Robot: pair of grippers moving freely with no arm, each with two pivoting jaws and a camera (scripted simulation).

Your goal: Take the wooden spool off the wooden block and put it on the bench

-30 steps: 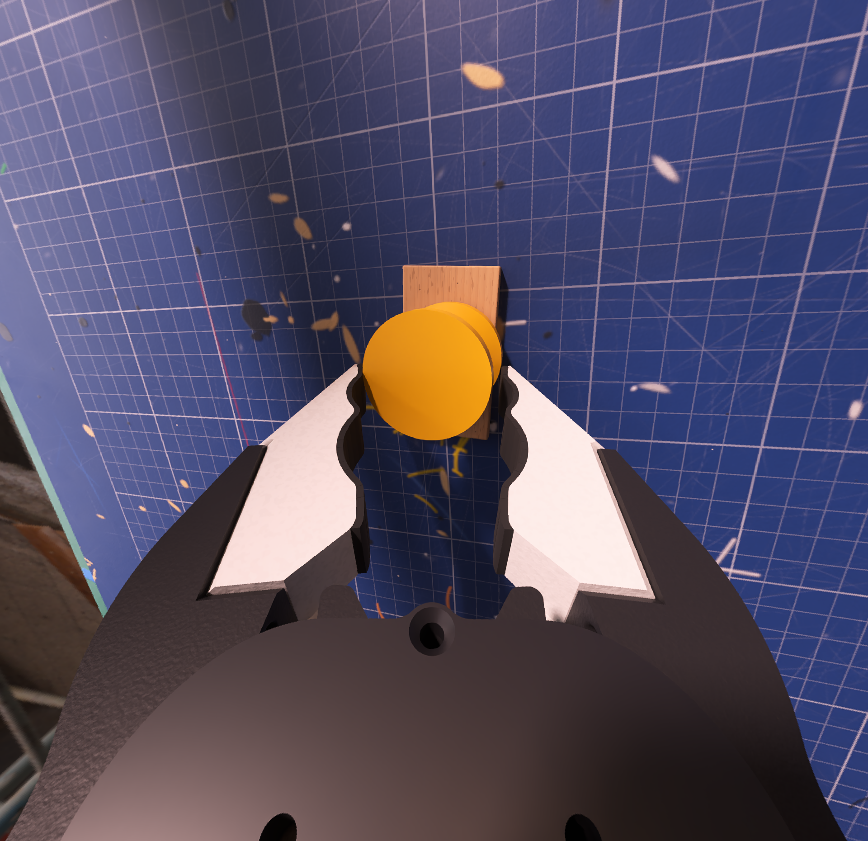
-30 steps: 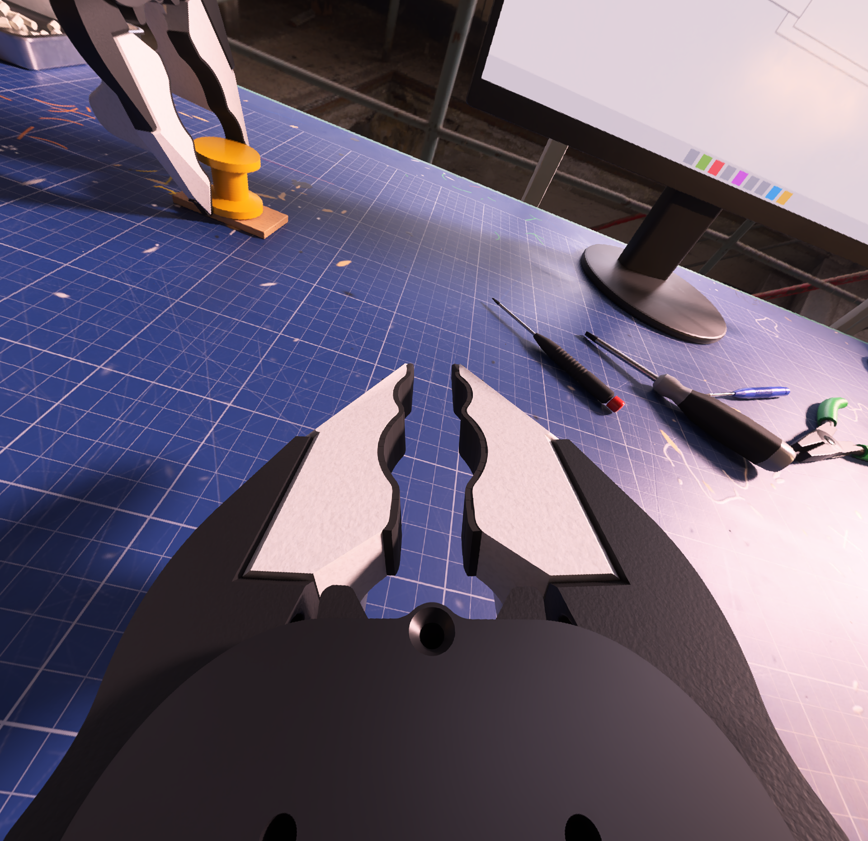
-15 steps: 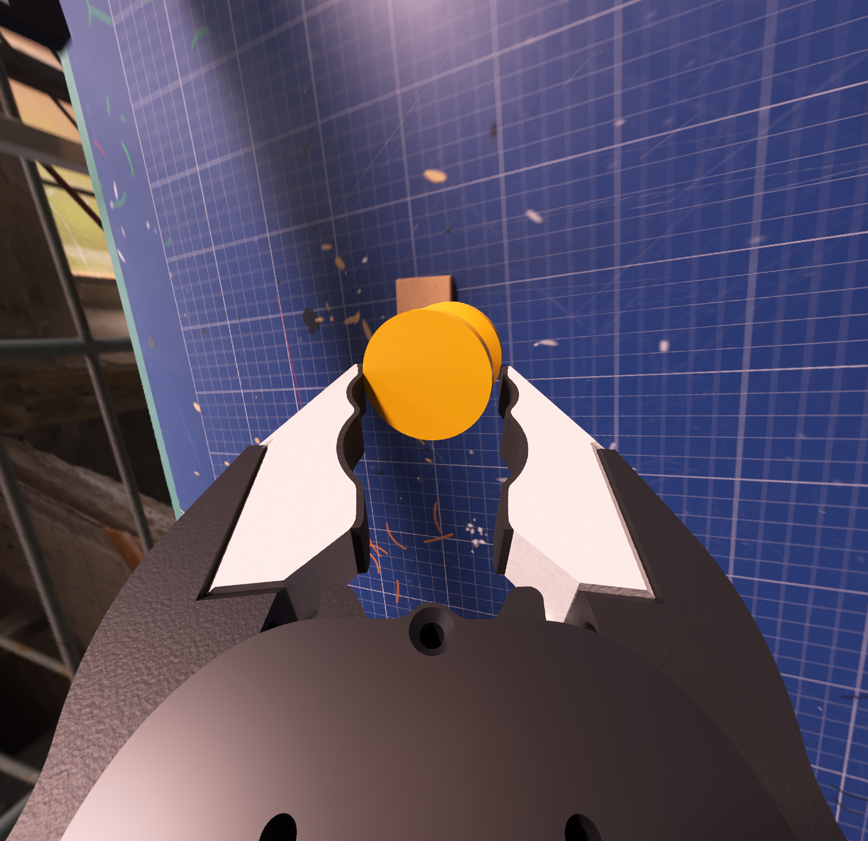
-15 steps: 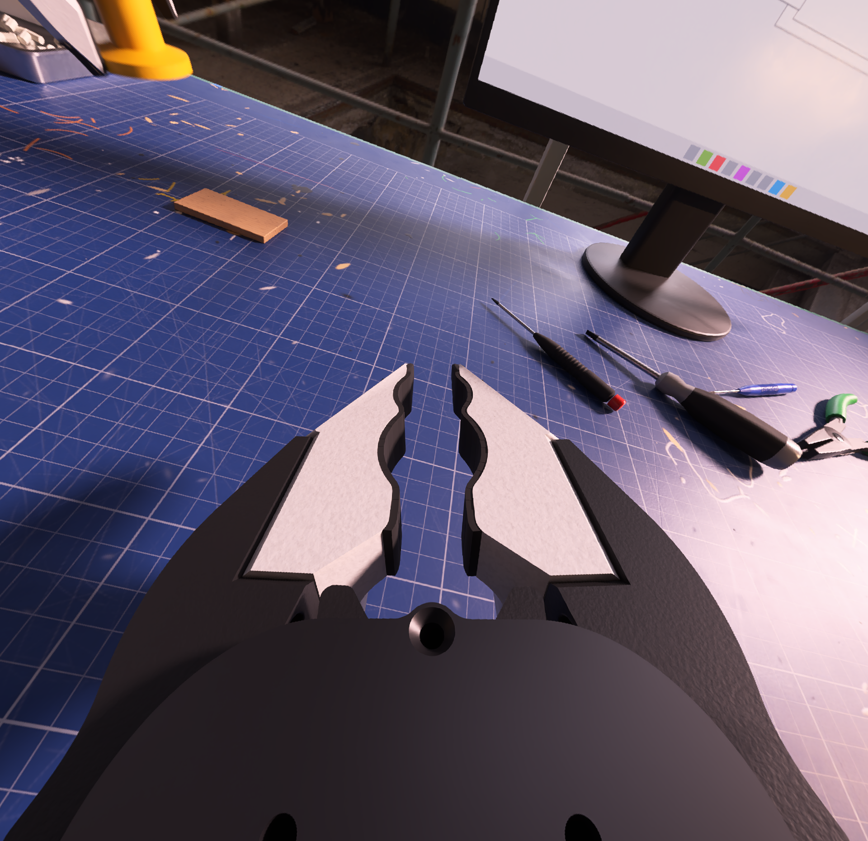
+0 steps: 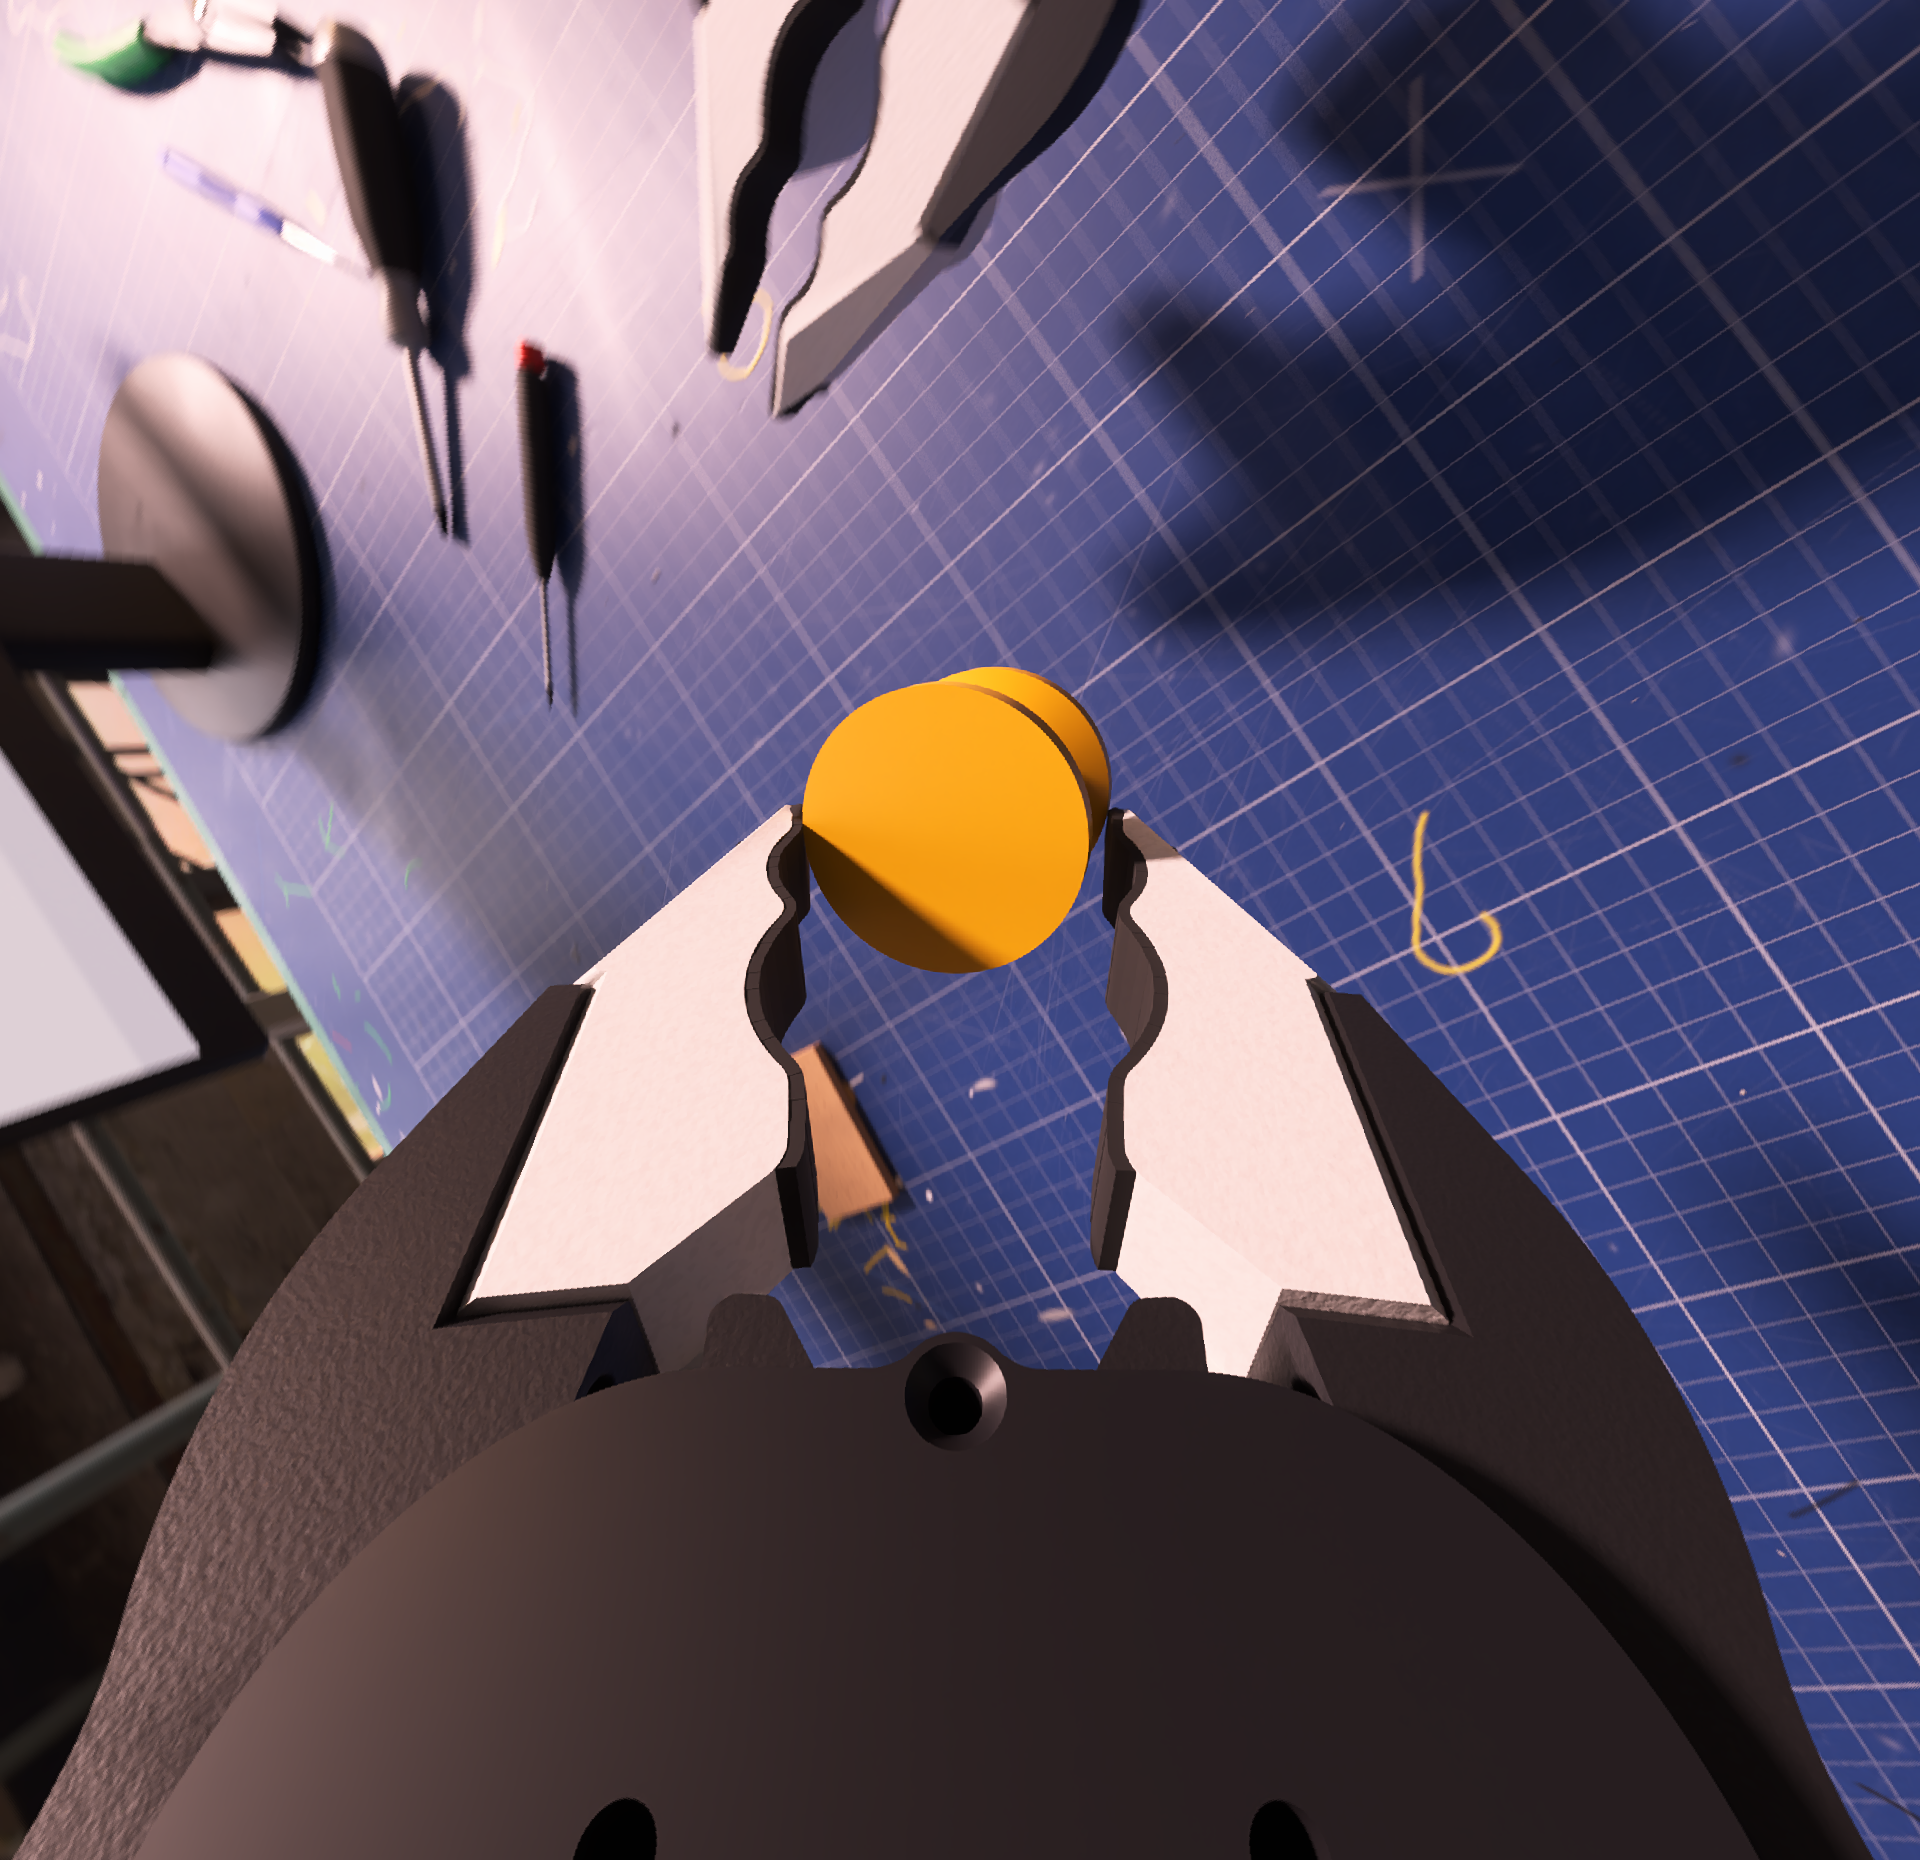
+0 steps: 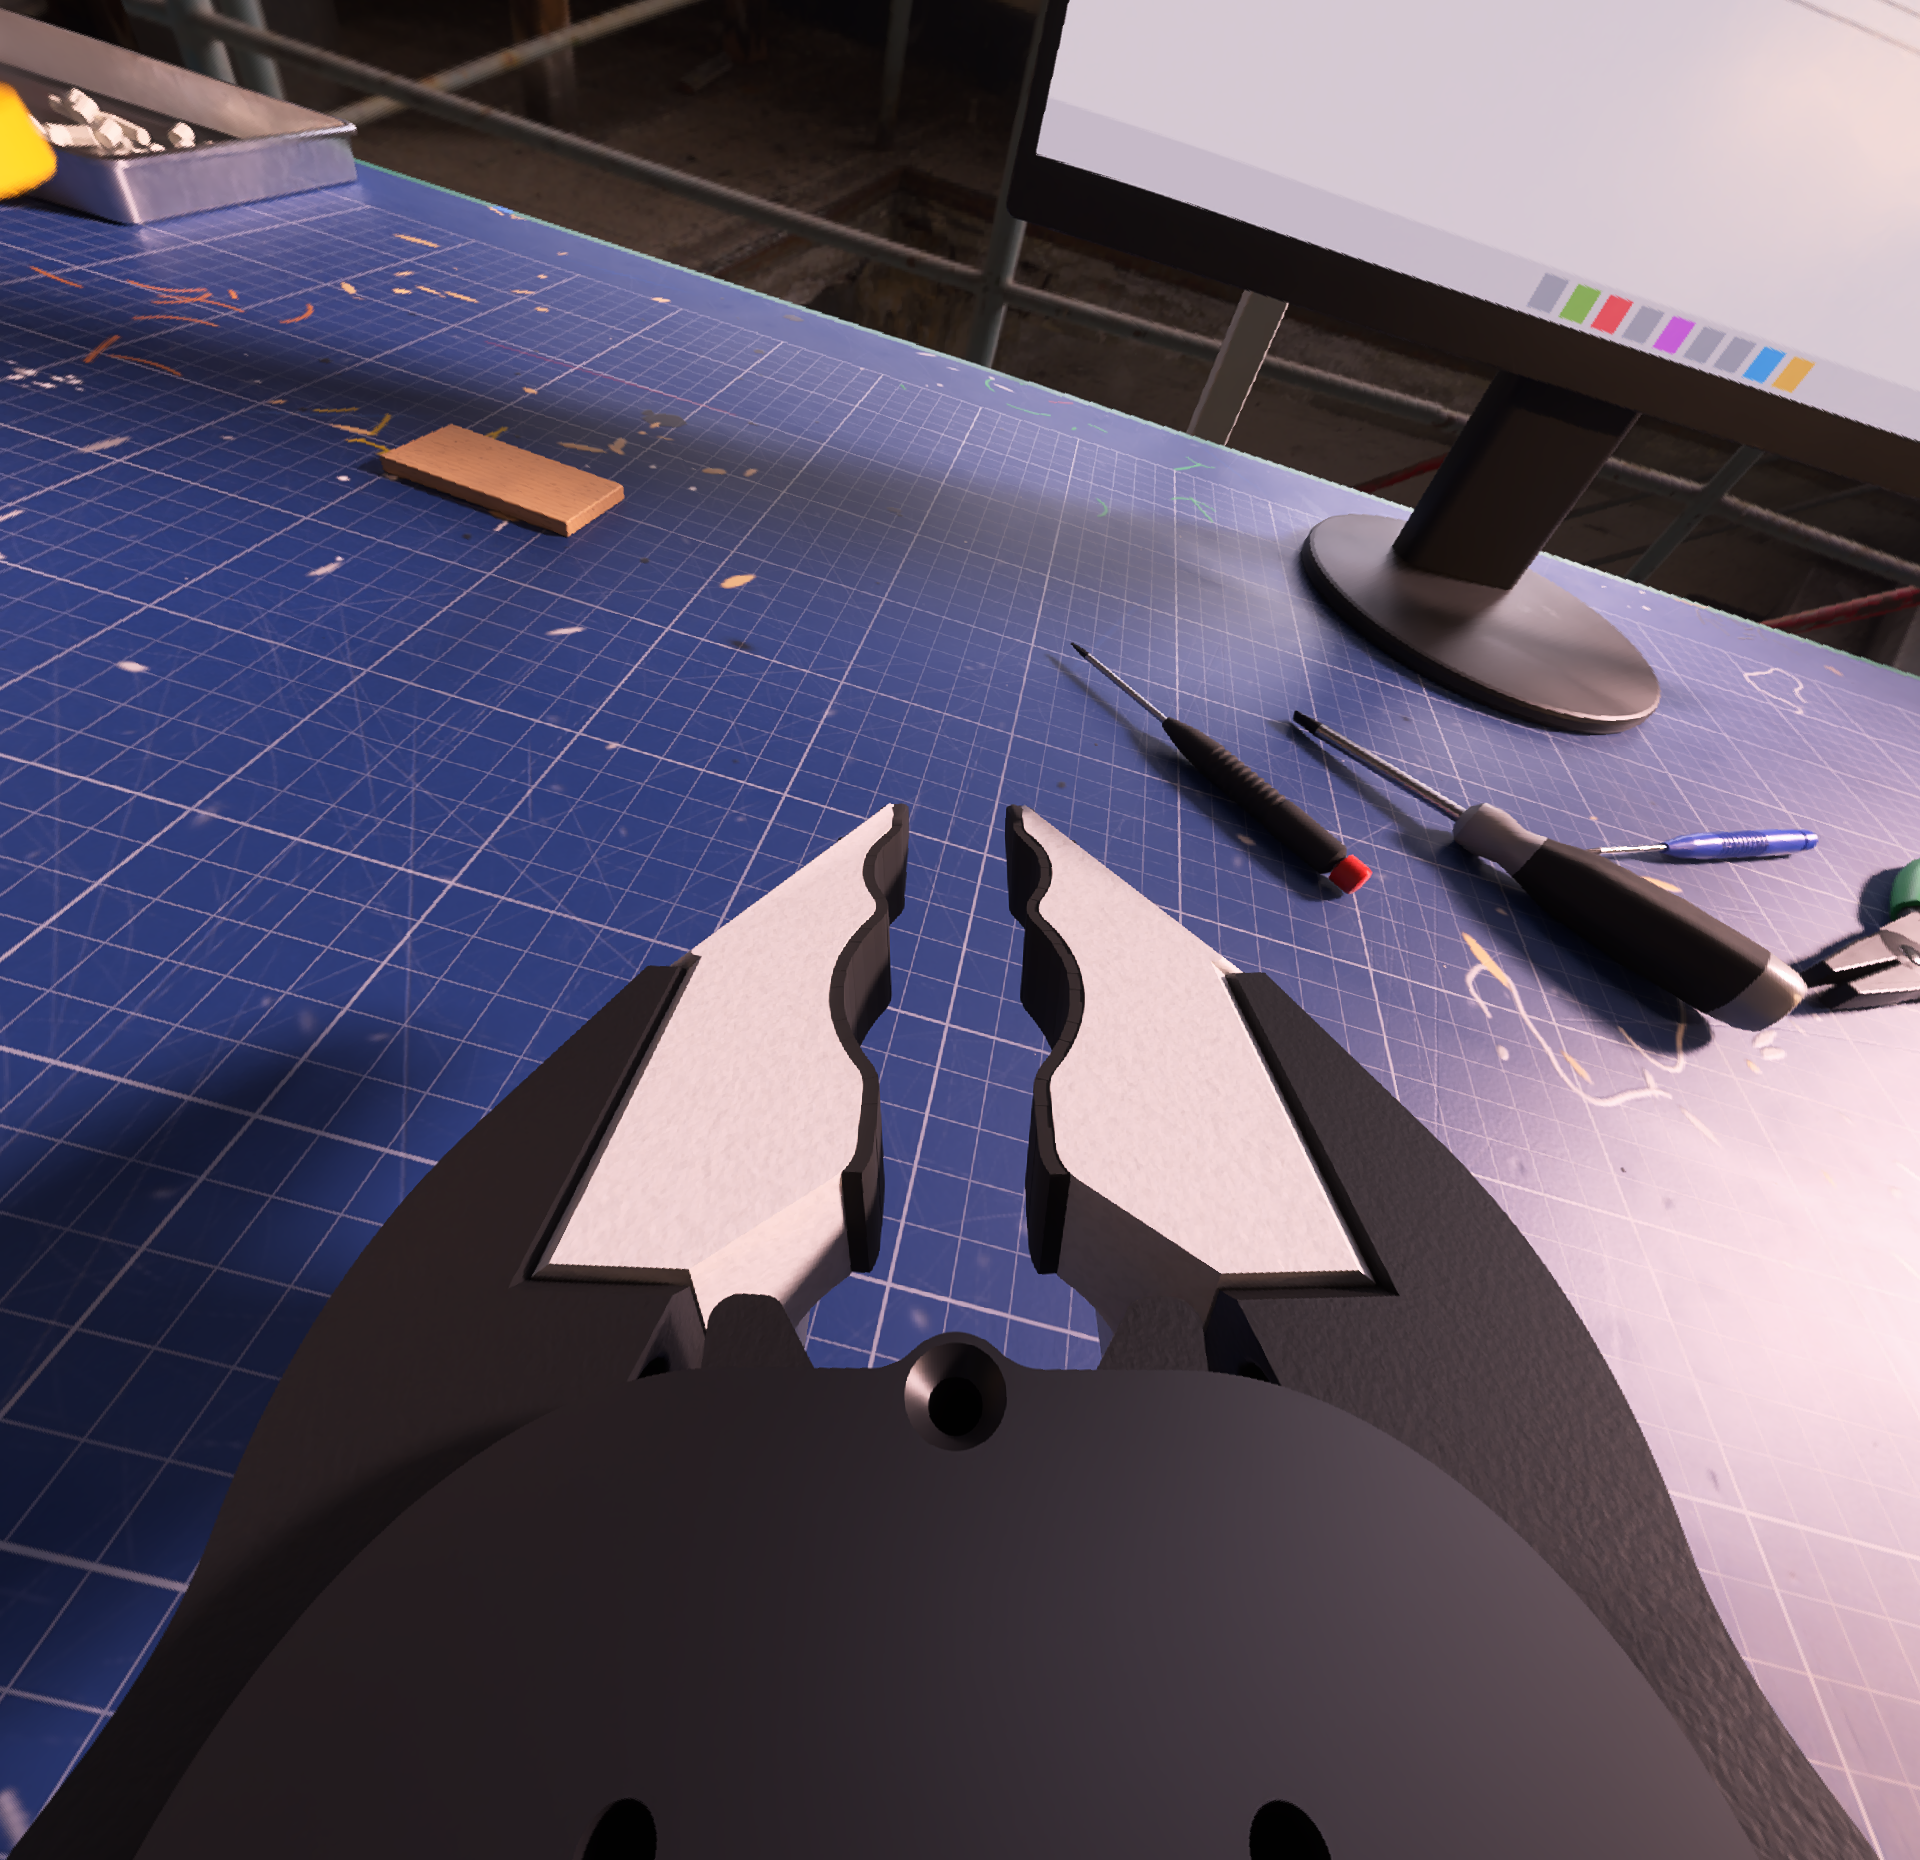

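Observation:
My left gripper [image 5: 954,823] is shut on the yellow wooden spool [image 5: 940,839] and holds it in the air above the blue cutting mat [image 5: 1558,667]. The flat wooden block [image 5: 847,1135] lies bare on the mat below and behind the spool. It also shows in the right wrist view [image 6: 499,478], at the far left. A yellow edge of the spool [image 6: 19,148] shows at that view's left border. My right gripper [image 6: 958,823] hovers low over the mat, empty, its jaws only a narrow gap apart. It also shows in the left wrist view [image 5: 758,366].
A monitor on a round base [image 6: 1486,626] stands at the mat's far right edge. Two screwdrivers [image 6: 1247,802] [image 6: 1621,906], a blue pen [image 6: 1725,844] and green-handled pliers [image 6: 1881,958] lie beside it. A metal tray of screws [image 6: 208,169] sits at the far left.
My left gripper has lifted the spool off the block, carried it higher and turned towards the tools and the right gripper. The block stays on the mat. The right gripper has not moved.

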